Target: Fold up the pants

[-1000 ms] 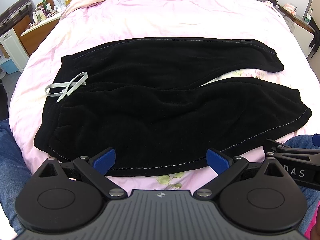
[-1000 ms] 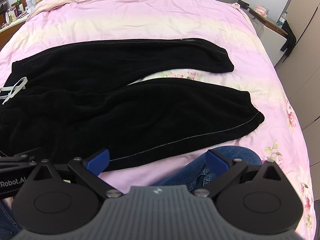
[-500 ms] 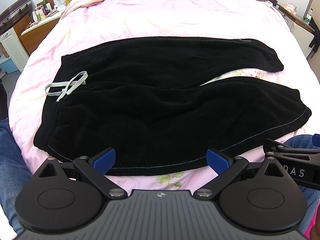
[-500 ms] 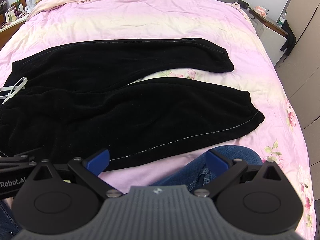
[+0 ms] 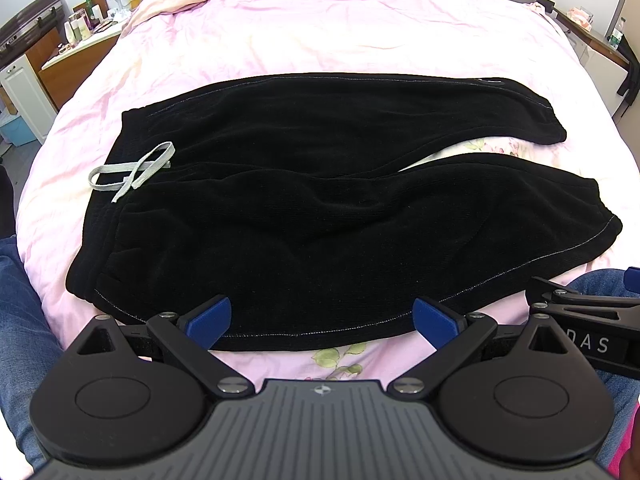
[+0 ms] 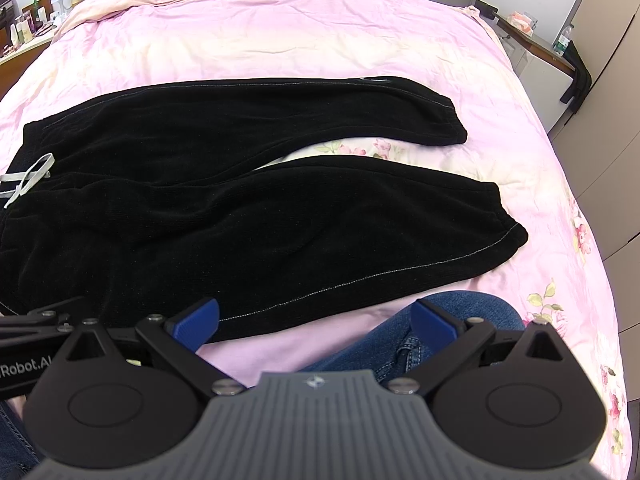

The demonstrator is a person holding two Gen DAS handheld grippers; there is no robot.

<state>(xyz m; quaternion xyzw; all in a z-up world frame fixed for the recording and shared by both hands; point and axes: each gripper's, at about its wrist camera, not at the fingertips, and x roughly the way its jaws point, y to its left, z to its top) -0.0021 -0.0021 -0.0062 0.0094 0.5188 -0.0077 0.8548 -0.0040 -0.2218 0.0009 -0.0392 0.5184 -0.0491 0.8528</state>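
Lying flat across the frame's centre on the pink bed [image 5: 320,40], the black pants [image 5: 320,208] go ungripped; left gripper [image 5: 322,316] and right gripper [image 6: 316,316] both gape wide, empty. Pinching only the top layer risks a crooked, bunched fold.

Left tongs [image 5: 322,318]: black linkage arms, blue fingertip pads [image 5: 210,316], silver screws, two round black discs, ribbed grey housing with small cross emblem. Right tongs [image 6: 316,318]: same build; white lettering "Robot.AI" on neighbouring unit's side bar. Person: blue denim jeans [image 6: 404,330], stitched seams visible.
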